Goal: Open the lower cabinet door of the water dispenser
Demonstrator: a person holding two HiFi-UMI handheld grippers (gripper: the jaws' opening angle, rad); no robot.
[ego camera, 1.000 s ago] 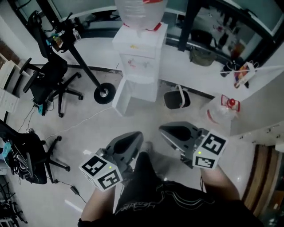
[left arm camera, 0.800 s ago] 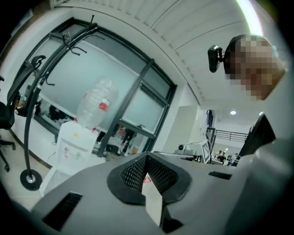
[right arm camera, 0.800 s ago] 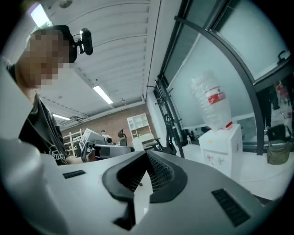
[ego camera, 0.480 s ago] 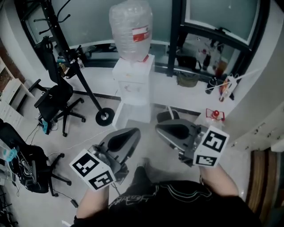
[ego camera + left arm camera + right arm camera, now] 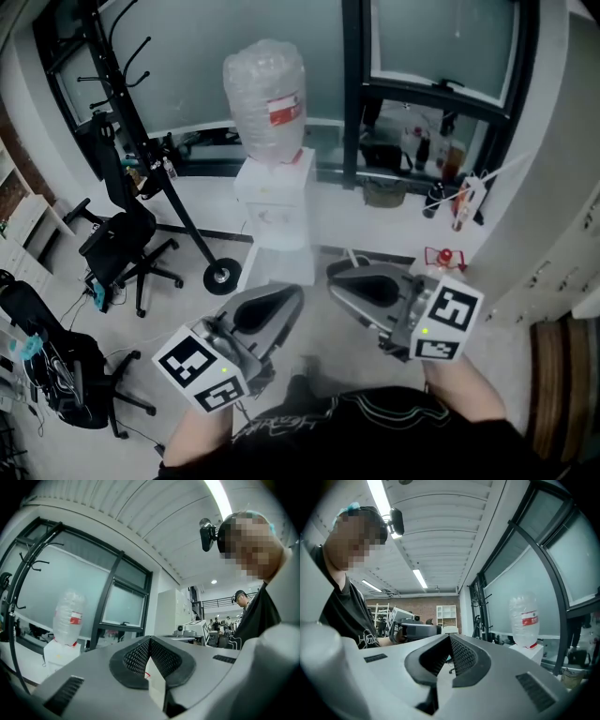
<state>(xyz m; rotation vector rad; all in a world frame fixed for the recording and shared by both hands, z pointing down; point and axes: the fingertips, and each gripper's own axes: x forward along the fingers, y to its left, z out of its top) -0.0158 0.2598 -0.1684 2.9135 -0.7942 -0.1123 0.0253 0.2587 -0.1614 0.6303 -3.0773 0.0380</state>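
Note:
The white water dispenser (image 5: 274, 211) stands by the window with a clear bottle (image 5: 265, 98) upside down on top. Its lower cabinet (image 5: 281, 264) shows just above my grippers, and I cannot tell how its door stands. My left gripper (image 5: 289, 298) and my right gripper (image 5: 337, 273) are held level, side by side, well short of the dispenser, both shut with nothing in them. In the left gripper view the left gripper (image 5: 150, 640) has the bottle (image 5: 68, 617) far off to its left. In the right gripper view the right gripper (image 5: 450, 637) has the bottle (image 5: 524, 618) to its right.
A black coat stand (image 5: 141, 122) with a wheel (image 5: 222, 275) at its foot leans left of the dispenser. Two office chairs (image 5: 127, 246) (image 5: 56, 361) fill the left floor. A sill with bottles (image 5: 422, 150) runs under the window. A red-capped bottle (image 5: 441, 258) sits right.
Both grippers have risen and stayed side by side. The head view has tilted up, so the dispenser sits lower in frame and its whole bottle and the window now show.

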